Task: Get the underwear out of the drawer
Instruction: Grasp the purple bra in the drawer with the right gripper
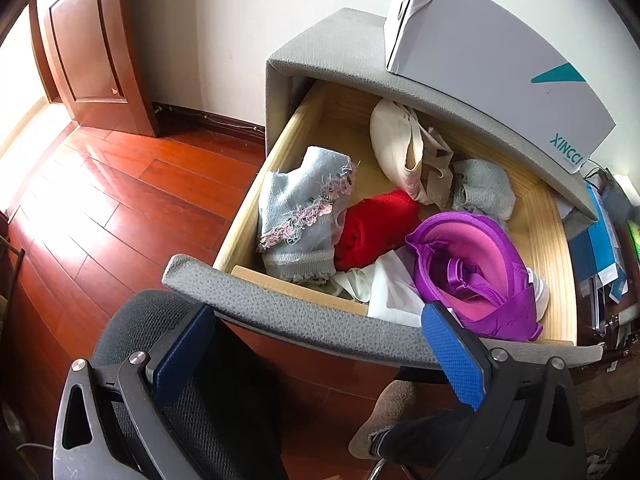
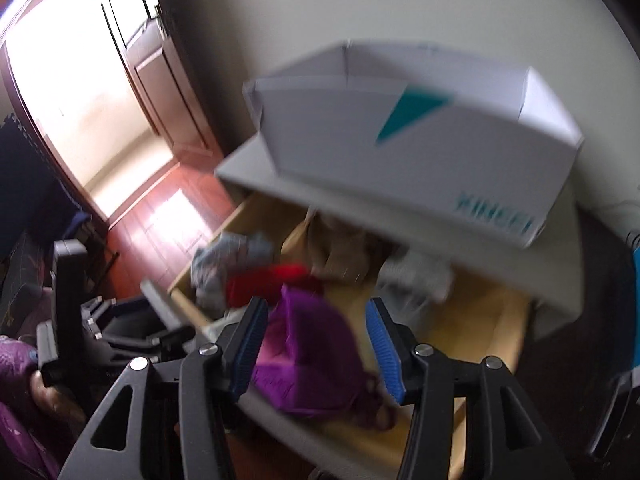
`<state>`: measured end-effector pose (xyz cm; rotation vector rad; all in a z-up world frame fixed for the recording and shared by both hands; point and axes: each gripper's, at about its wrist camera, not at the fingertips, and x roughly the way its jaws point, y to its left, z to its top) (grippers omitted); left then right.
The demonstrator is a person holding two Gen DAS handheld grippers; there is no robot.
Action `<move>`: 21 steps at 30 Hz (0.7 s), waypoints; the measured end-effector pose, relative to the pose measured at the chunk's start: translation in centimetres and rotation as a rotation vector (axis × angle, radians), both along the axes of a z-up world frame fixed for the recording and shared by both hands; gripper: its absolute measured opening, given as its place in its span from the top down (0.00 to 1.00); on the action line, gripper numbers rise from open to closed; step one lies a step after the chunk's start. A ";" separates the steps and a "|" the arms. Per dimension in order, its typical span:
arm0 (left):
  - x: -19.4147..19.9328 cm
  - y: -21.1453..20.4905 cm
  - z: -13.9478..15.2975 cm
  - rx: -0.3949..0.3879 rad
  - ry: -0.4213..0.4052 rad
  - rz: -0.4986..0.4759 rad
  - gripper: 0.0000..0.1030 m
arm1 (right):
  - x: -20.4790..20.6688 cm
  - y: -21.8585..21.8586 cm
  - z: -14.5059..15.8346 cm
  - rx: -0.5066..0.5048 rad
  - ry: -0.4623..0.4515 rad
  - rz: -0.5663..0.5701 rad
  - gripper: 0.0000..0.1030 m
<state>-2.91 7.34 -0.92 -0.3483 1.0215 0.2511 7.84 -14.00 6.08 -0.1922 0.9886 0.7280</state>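
Both tongs stand released with nothing between their blue ribbed pads: the left gripper point(image 1: 320, 344) hangs spread wide in front of the grey textured drawer front point(image 1: 280, 312), and the right gripper point(image 2: 316, 344), blurred in its own view, is parted above the clothing, its pads clear of the fabric.

Inside the open pale-wood drawer point(image 1: 556, 248) the purple padded bra with pink lining point(image 1: 472, 272) lies at the front right corner, cups up, partly over a white thin cloth point(image 1: 384, 284). It looks light and soft, springy in the cups, with straps that may snag; a hold on the cup's rim or the band seems surest. A folded red knit piece point(image 1: 376, 228) sits mid-drawer, a light blue garment with pink frayed trim point(image 1: 300, 216) at the left side, a cream bra point(image 1: 400, 148) and a small grey knit piece point(image 1: 484, 188) toward the back. All should crumple easily, and loose layers may lift together.

Overhanging the back of the drawer is the grey cabinet top point(image 1: 340, 52), carrying a white cardboard box with teal print point(image 1: 500, 72), so reach toward the rear items is cramped. A black mesh chair point(image 1: 168, 328) and the person's slippered foot point(image 1: 384, 416) sit below the drawer front.
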 end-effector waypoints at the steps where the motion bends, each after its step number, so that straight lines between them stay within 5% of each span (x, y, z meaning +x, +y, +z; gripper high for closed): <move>1: 0.0 0.0 0.1 0.006 -0.003 0.000 0.00 | -0.4 0.6 -0.6 -0.012 0.021 0.006 0.49; 13: -0.1 0.4 0.4 0.023 -0.009 0.014 0.00 | 1.4 6.6 -8.8 -0.359 0.063 0.100 0.49; 16: 0.0 0.4 0.5 0.023 -0.008 0.014 0.00 | 1.8 6.3 -9.5 -0.363 0.081 0.079 0.74; 21: 0.0 0.4 0.5 0.023 -0.005 0.013 0.00 | 0.8 5.0 -8.6 -0.324 0.017 0.044 0.84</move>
